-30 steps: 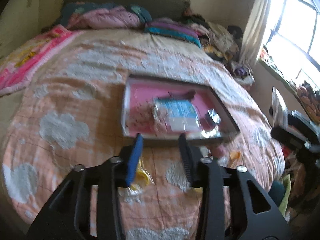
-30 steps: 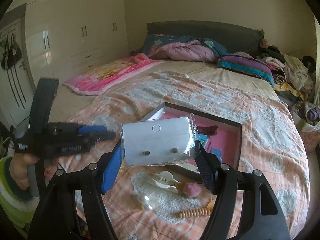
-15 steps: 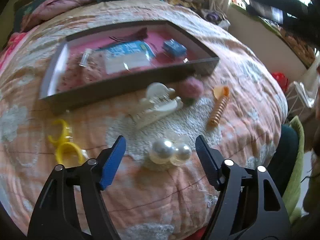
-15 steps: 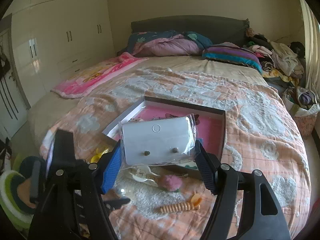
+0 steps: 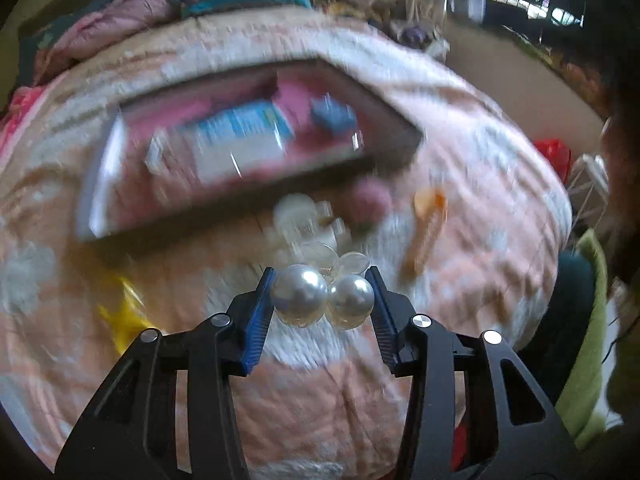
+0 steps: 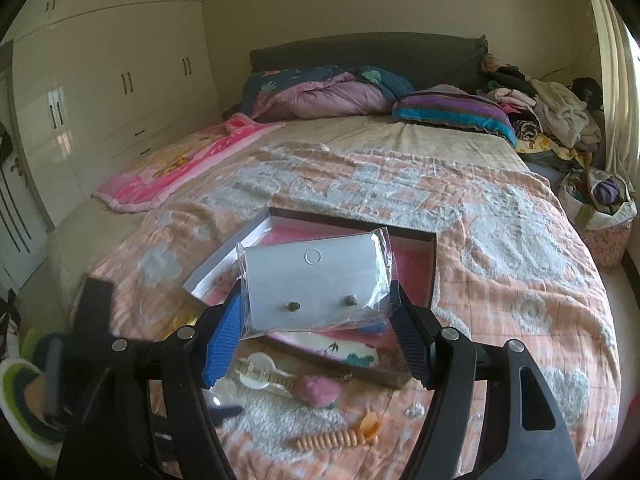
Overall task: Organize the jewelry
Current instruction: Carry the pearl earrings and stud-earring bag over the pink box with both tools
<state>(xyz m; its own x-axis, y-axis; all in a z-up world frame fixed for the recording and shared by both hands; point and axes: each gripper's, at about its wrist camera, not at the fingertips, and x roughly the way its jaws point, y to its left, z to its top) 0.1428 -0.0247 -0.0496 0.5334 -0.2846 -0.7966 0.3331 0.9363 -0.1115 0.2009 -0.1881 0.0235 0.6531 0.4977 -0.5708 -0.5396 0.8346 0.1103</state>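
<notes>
Orange-pink quilt covers the bed (image 6: 500,240), and on it sits our tray (image 6: 434,264), dark-walled with a pink floor, already holding a few cards and packets. Half a second ago the left tool (image 5: 322,300) stood wide open over the pearls (image 5: 322,300) as they lay on a white patch of quilt; now its fingers have closed in and clench the pair, one pearl against each pad. The left view is smeared with motion while the pearls stay sharp, so we judge they have come off the quilt and travel with the tool, the tray just beyond them. That turns this step from reaching to carrying: what remains for them is the short trip over the near wall and a release inside.

Our right tool (image 6: 316,328) has not let go of anything: it grips the bagged earring card (image 6: 312,284) as before, held above the tray's near edge and not yet laid down.

Still loose on the quilt are the white clip (image 6: 260,372), the pink pom-pom (image 6: 320,390) and the orange coil (image 6: 332,438).
</notes>
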